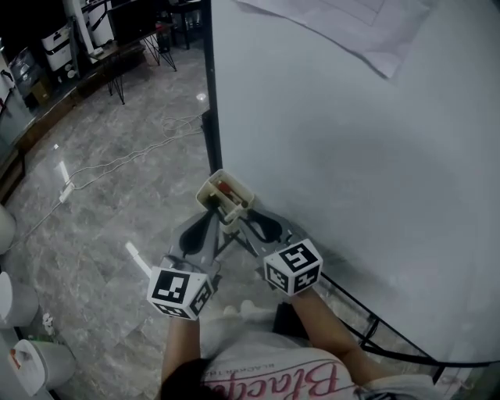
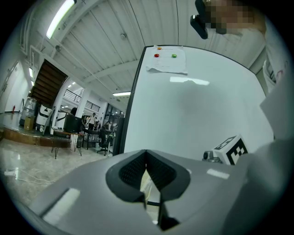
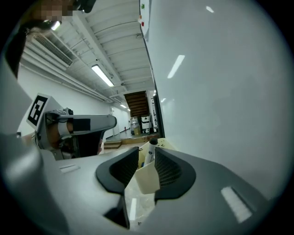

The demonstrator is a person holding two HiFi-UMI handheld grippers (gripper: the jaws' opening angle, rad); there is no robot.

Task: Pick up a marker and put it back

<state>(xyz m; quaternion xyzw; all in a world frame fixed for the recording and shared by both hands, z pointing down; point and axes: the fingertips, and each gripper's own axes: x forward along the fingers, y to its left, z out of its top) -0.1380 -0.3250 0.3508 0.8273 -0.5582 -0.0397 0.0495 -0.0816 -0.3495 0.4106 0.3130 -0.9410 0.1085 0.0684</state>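
A small cream marker holder (image 1: 212,190) hangs at the lower left corner of the whiteboard (image 1: 351,156), with a red marker (image 1: 225,187) lying in it. My right gripper (image 1: 239,214) reaches over the holder's near wall (image 3: 145,178). Its jaws stand a little apart around a white marker with a black cap (image 3: 150,153), and a gap shows beside the marker. My left gripper (image 1: 208,220) sits just left of the holder. Its pads (image 2: 133,172) meet at the tips with nothing seen between them, and a strip of cream shows below them.
A sheet of paper (image 1: 351,23) is fixed high on the board. The board's black frame (image 1: 209,94) and stand leg (image 1: 375,332) run by my arms. A white cable (image 1: 117,164) trails over the tiled floor, and white bins (image 1: 31,359) stand at the lower left.
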